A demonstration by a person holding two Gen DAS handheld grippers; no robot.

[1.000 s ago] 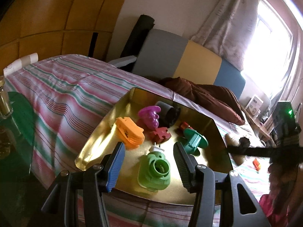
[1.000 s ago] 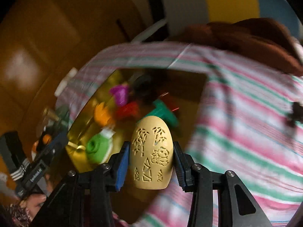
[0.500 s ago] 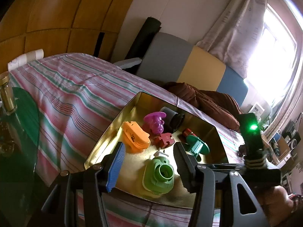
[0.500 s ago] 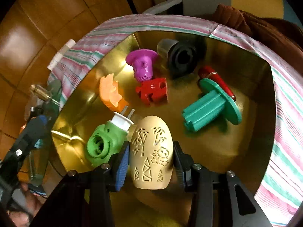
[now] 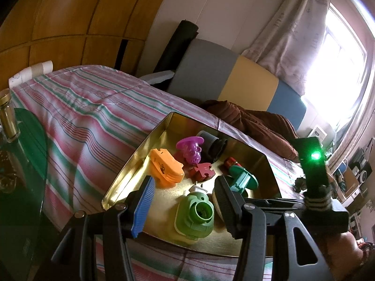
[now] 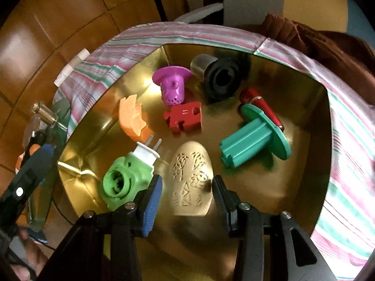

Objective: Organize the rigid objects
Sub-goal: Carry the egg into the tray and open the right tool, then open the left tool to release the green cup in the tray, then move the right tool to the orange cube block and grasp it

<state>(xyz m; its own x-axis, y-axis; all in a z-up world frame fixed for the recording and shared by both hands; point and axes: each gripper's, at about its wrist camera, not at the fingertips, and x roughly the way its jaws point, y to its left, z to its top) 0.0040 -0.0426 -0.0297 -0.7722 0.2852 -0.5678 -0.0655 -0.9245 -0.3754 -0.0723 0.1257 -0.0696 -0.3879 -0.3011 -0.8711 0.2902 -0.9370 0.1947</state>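
A gold tray (image 6: 304, 187) on the bed holds a green plug adapter (image 6: 126, 180), an orange piece (image 6: 133, 117), a purple cup (image 6: 172, 86), a red puzzle block (image 6: 185, 119), a black cylinder (image 6: 220, 79), a teal flanged peg (image 6: 253, 140) and a red tube (image 6: 260, 105). My right gripper (image 6: 186, 178) hangs over the tray's near part. A beige carved egg (image 6: 191, 175) lies blurred between its pads, with a strip of tray showing beside the blue pad. My left gripper (image 5: 185, 179) is open and holds nothing at the tray's (image 5: 131, 175) near edge, with the adapter (image 5: 196, 213) beyond it.
The tray rests on a pink and green striped bedspread (image 5: 93, 117). A brown blanket (image 5: 253, 121) and cushions lie behind it. On the left is a green glass table (image 5: 30, 152) with a gold-capped bottle (image 5: 8, 117). A small dark object (image 5: 300, 182) lies on the bed at right.
My right gripper swung from over the bedspread to low over the tray. The egg, first tight between the pads, now looks smaller, blurred and farther down. My left gripper stayed put.
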